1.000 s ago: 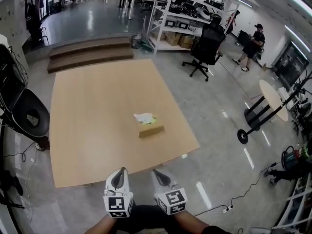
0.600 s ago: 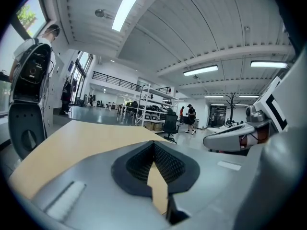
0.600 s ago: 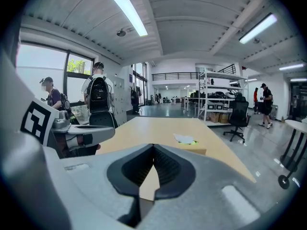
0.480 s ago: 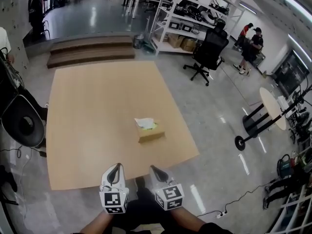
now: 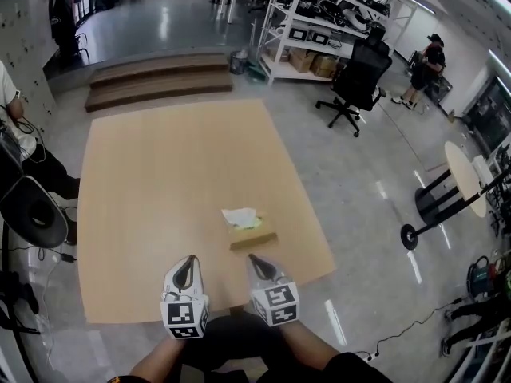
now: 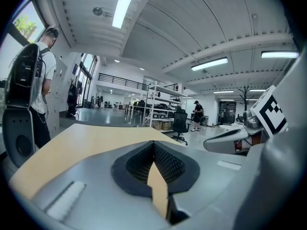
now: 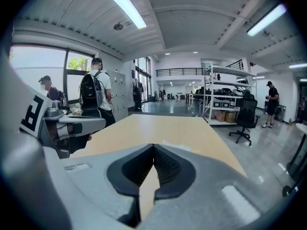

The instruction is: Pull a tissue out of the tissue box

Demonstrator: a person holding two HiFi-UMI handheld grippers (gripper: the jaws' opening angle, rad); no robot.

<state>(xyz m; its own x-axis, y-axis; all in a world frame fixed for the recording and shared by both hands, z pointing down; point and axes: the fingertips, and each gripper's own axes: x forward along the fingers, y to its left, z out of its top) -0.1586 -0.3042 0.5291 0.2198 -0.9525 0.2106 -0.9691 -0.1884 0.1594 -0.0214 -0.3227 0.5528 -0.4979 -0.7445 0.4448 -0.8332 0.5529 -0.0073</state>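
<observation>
A tan tissue box [image 5: 252,236] lies on the wooden table [image 5: 160,182] near its front right corner, with a white tissue [image 5: 239,216] sticking out of its top. Both grippers hover over the table's near edge, side by side. My left gripper [image 5: 189,262] is short of the box and to its left, jaws together with nothing in them [image 6: 153,143]. The right gripper [image 5: 257,260] is just in front of the box, also shut and empty [image 7: 153,147]. A bit of the tissue [image 7: 176,144] peeks over its jaws in the right gripper view.
People stand to the table's left [image 5: 16,134]; one wears a backpack [image 7: 93,92]. A black office chair [image 5: 355,82] and metal shelving [image 5: 319,30] stand beyond the table's far right. A low wooden step [image 5: 160,82] lies past the far edge.
Both grippers have moved forward from beyond the table's near edge to over it. The tissue box now lies much closer to them, right ahead of the right gripper.
</observation>
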